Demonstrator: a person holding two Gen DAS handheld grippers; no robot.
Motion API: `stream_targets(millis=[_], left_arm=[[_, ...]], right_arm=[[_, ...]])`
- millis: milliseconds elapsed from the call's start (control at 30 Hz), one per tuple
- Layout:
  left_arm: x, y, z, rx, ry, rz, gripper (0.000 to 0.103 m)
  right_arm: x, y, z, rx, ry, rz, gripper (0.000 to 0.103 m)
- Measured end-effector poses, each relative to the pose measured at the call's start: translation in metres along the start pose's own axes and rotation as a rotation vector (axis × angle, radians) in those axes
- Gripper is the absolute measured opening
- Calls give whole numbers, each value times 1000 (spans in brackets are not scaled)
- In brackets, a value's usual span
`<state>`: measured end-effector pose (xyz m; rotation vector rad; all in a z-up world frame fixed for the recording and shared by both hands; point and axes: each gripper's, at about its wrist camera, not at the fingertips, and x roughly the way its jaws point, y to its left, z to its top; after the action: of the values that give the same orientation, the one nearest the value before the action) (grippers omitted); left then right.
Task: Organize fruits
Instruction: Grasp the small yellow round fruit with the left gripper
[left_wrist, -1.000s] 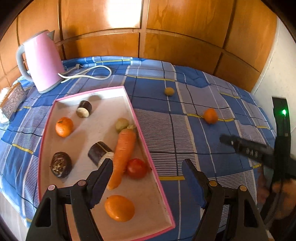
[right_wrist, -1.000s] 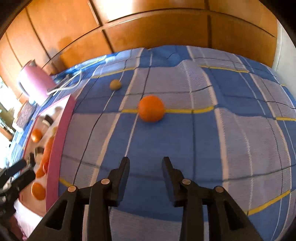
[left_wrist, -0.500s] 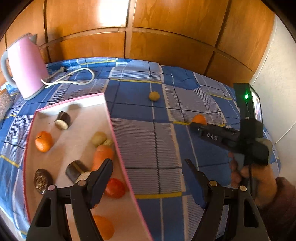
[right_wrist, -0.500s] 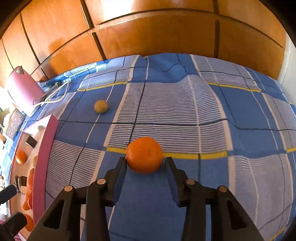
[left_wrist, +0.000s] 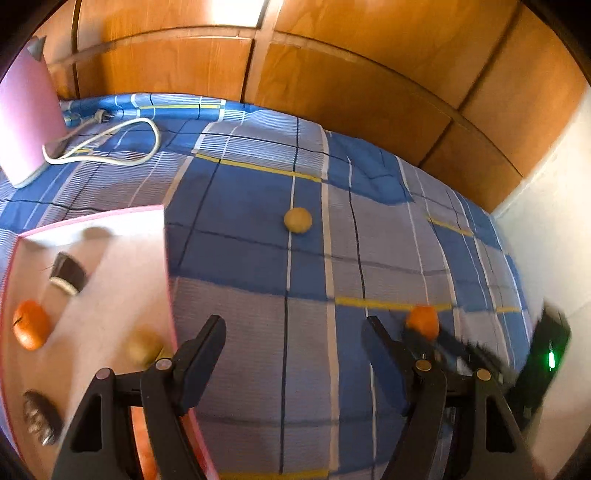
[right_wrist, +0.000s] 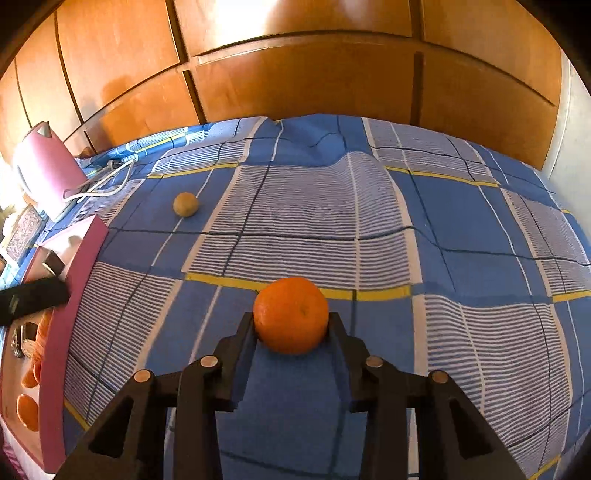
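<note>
Orange (right_wrist: 291, 315) at lower centre of right-wrist frame, on blue plaid bedcover (right_wrist: 461, 229), now seated between right gripper (right_wrist: 291, 325) pads; a second ago well ahead of the tips, half a second ago just entering. Jaws closing, pads touching both flanks of the fruit. Judged: grasp forming, lift not yet begun. Left gripper (left_wrist: 293, 343) wide, nothing between jaws, closing slightly; swung off pink tray (left_wrist: 168, 258), now at left edge of its frame. Small yellow-brown fruit (left_wrist: 298, 220) unmoved at upper centre. Likely next: carry orange to tray.
</note>
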<state>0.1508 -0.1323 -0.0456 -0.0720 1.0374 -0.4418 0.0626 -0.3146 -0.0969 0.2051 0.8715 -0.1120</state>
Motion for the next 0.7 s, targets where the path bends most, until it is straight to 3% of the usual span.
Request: stream_targets(millis=[233, 700], left_arm=[[37, -10, 36, 10, 9, 12, 37], [106, -12, 74, -2, 48, 65, 37]], right_arm=[[0, -1, 0, -9, -9, 5, 38], [2, -3, 0, 3, -11, 29, 39]])
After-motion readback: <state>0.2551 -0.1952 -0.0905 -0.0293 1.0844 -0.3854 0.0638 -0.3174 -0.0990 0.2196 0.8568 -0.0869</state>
